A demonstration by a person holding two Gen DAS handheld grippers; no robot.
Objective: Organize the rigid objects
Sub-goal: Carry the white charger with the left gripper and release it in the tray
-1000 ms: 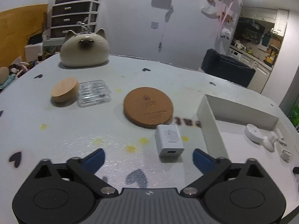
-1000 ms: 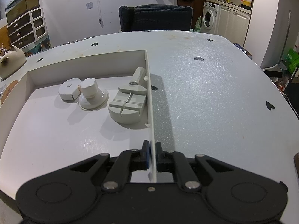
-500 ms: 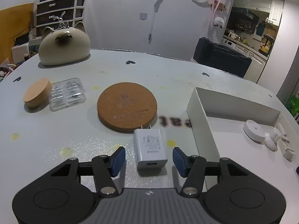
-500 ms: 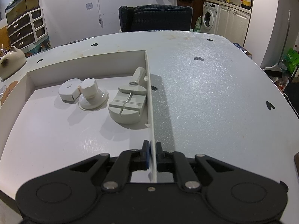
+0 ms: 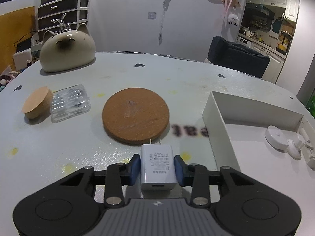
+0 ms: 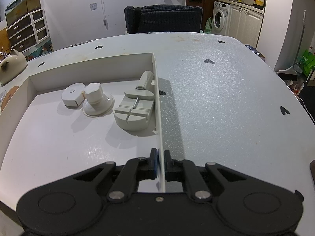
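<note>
Nearest on the left side, the left gripper (image 5: 157, 170) has its blue fingers (image 5: 134, 169) closing on a white charger (image 5: 157, 166), one pad against each side of it. The charger lies flat on the desk (image 5: 78, 147), label up, its two prongs pointing away toward the far edge and its port facing the gripper.

Just past the prongs sits a round cork coaster (image 5: 135, 115). To its left, toward the desk's left edge, a clear plastic case (image 5: 69, 103) lies touching a small wooden lid (image 5: 36, 104) that is tipped on its side. At the far left corner stands a cream cat-shaped pot (image 5: 67, 48).

To the right of the charger is a shallow white tray (image 5: 220, 129). The right gripper (image 6: 161, 164) is clamped shut on the tray's right wall (image 6: 158, 106), a finger on each face of the thin panel, near the tray's near end.

Inside the tray, toward its far right corner, three pale things sit in a row: a grey vise-like tool (image 6: 135, 109) against the right wall, a suction cup (image 6: 97, 102) with a knob beside it, and a round white puck (image 6: 71, 95) touching the cup on its left.

Beyond the desk's far edge a dark chair (image 6: 163, 18) stands against the wall.
</note>
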